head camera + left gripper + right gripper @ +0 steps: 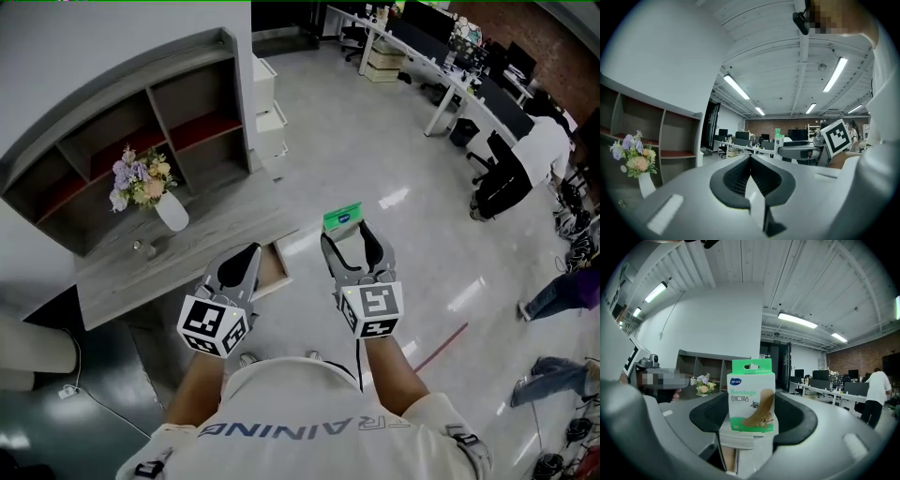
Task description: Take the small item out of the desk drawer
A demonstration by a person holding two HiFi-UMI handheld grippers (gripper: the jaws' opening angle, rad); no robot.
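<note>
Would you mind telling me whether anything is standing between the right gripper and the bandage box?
Nothing visible does. The bandage box already stands upright between the jaws of the right gripper, gripped and clear of the open drawer.

The person wears a white short-sleeved shirt [309, 417] with grey letters printed across it. The pale grey plastic left gripper [247, 258] and the matching right gripper [349, 244] have black ribbed pads [736, 177] inside. Each carries a white cube with black square marks [214, 326]. A thin black cable [358, 361] hangs under the right one.
</note>
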